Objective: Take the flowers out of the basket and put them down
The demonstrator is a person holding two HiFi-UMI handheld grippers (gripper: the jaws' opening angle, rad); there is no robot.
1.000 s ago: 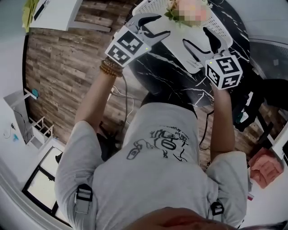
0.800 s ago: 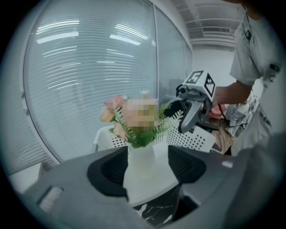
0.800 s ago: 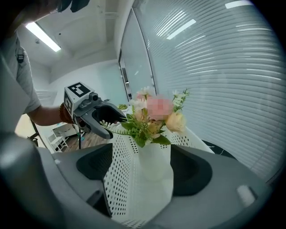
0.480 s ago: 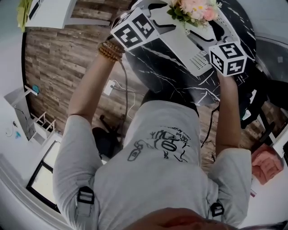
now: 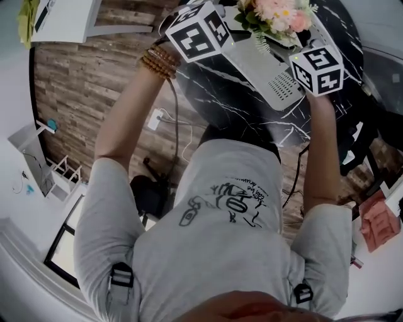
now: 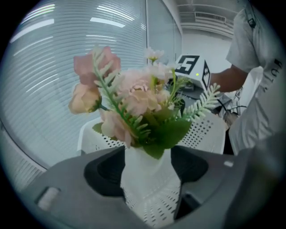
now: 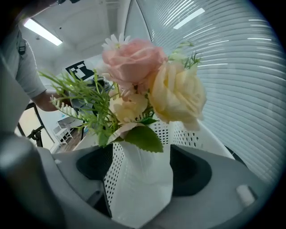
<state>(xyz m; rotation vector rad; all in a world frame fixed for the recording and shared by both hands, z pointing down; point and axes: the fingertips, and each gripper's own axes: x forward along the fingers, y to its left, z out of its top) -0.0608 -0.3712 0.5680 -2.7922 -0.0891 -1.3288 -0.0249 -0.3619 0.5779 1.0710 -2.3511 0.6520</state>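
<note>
Nothing is done yet: the flowers [image 5: 277, 16] sit in the basket [image 5: 277, 88] on the surface [image 5: 220, 94]. Your left hand-held gripper [image 6: 147, 167] and right hand-held gripper [image 7: 140, 172] have just opened wide, each straddling a basket corner and seemingly not pinching it.

the right gripper [image 7: 143, 172] has just been opening its jaws; they stand apart, with a corner of the white basket [image 7: 181, 133] between them. pink and cream flowers [image 7: 149, 87] stand in this corner.

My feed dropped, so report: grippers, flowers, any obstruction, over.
Left gripper, right gripper: jaws just opened wide, basket corner between each, no grip. Flowers in basket, not yet lifted. No obstruction seen.
</note>
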